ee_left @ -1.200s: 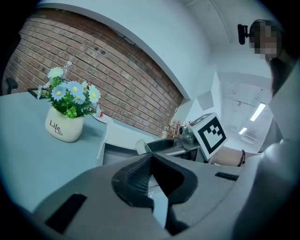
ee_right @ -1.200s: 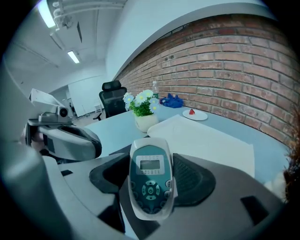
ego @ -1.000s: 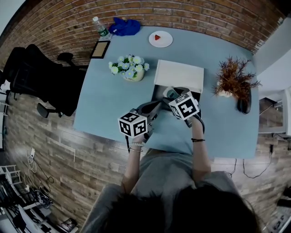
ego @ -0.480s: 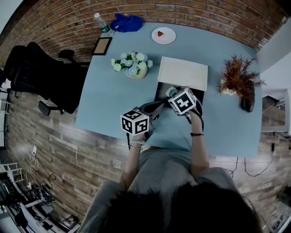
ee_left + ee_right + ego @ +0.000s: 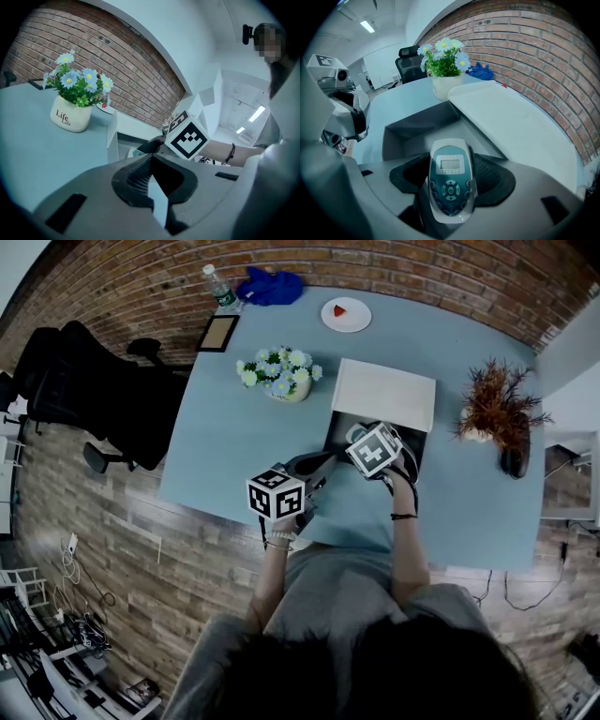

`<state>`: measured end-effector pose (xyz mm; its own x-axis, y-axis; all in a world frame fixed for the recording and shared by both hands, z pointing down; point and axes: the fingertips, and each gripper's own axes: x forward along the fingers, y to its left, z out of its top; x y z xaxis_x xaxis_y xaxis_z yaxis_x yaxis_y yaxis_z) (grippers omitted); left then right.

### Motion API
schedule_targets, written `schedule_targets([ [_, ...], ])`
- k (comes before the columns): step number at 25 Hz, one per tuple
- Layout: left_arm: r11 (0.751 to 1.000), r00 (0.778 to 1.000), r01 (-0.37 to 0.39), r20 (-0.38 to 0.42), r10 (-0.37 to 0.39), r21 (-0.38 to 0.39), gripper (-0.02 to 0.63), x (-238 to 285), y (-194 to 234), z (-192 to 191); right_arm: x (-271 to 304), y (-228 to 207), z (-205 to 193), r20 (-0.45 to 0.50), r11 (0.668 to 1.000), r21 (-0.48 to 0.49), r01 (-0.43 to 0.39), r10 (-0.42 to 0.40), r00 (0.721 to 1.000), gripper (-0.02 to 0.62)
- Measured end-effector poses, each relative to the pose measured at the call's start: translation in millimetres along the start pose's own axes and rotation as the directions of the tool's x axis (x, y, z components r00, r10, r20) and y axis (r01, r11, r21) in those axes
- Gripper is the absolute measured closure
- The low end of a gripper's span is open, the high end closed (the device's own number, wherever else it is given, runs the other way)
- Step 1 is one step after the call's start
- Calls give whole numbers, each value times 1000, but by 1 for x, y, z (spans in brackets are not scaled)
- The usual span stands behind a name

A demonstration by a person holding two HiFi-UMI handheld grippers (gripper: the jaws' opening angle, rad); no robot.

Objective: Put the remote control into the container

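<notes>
Right gripper (image 5: 451, 157): clamped tight on the white-and-teal oval remote control (image 5: 450, 187)
remote control: over the near end of the open dark grey box container (image 5: 412, 124)
Left gripper (image 5: 157, 187): jaws basically together, empty, left of container

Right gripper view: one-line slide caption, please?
Right tool holds the remote over the open container, flowerpot behind.

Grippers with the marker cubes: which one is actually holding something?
The right gripper: its jaws clamp the white-and-teal remote control at the open grey container. The left gripper has its jaws together with nothing between them.
</notes>
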<state>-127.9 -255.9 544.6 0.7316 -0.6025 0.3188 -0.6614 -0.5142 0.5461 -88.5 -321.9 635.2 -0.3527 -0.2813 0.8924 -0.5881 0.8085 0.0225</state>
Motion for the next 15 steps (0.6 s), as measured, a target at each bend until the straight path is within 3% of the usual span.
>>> schedule_targets([
  [15, 1000, 1000, -5, 5, 5, -10, 603, -2, 0, -1, 1, 3, 7, 29, 999, -1, -38, 38, 999, 307],
])
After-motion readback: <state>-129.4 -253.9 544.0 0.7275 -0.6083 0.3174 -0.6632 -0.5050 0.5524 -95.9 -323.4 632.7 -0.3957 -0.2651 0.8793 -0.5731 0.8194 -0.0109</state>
